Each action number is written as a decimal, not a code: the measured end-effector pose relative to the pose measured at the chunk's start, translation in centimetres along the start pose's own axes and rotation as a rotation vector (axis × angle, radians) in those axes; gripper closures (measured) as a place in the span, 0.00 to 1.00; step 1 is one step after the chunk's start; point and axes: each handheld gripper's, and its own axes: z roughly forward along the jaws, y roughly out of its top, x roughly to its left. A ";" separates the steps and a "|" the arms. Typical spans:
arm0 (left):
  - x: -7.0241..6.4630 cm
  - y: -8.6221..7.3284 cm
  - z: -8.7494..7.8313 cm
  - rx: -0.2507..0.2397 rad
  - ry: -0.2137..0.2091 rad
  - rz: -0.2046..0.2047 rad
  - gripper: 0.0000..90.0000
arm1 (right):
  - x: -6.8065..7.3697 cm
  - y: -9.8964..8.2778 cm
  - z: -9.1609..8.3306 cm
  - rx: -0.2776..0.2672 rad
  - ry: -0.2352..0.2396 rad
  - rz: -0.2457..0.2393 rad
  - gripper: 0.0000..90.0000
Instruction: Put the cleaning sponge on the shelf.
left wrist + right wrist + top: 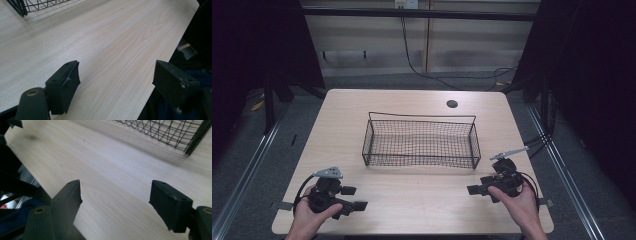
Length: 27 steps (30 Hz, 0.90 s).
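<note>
A black wire basket [421,141] stands in the middle of the light wooden table [412,185], with nothing in it. My left gripper [353,198] rests near the front left of the table, held by a hand, jaws pointing right. It is open with nothing between the jaws, as its own view confirms [116,75]. My right gripper [475,190] sits near the front right, held by the other hand, jaws pointing left. It too is open and holds nothing [115,195]. A corner of the basket [21,6] shows in the left gripper view, and its mesh [175,132] in the right gripper view.
A round cable hole [452,104] lies in the table's far right part. Black curtains hang at both sides, and cables run on the floor behind the table. The table's front edge [160,72] is close under both grippers.
</note>
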 end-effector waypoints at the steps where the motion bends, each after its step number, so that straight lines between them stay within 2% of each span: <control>1: 0.0 0.0 0.0 0.003 0.000 -0.001 0.23 | 0.0 0.1 -0.2 0.008 0.000 0.001 0.28; 7: 0.1 -0.1 0.0 0.003 0.006 -0.008 0.23 | -0.2 0.8 -1.1 0.051 0.013 0.038 0.27; 9: 0.1 -0.1 0.0 -0.001 0.003 -0.014 0.23 | -0.7 0.9 -1.6 0.076 0.018 0.066 0.27; 11: 0.1 -0.1 0.1 0.003 0.006 -0.014 0.23 | -0.9 0.9 -1.6 0.088 0.016 0.067 0.26; 12: 0.1 -0.1 0.1 0.000 0.007 -0.015 0.23 | -1.2 1.0 -1.9 0.116 0.013 0.089 0.26; 17: 0.1 -0.1 0.0 0.001 0.005 -0.017 0.23 | -1.9 1.3 -2.7 0.129 0.003 0.121 0.25; 19: 0.1 -0.1 0.1 0.002 0.004 -0.014 0.23 | -2.3 1.5 -3.0 0.156 0.009 0.136 0.24; 20: 0.1 -0.1 0.1 0.004 0.004 -0.010 0.23 | -2.6 1.7 -3.1 0.177 -0.003 0.142 0.22; 27: 0.1 -0.1 0.0 0.001 0.003 -0.015 0.23 | -3.7 2.2 -3.9 0.184 -0.013 0.173 0.22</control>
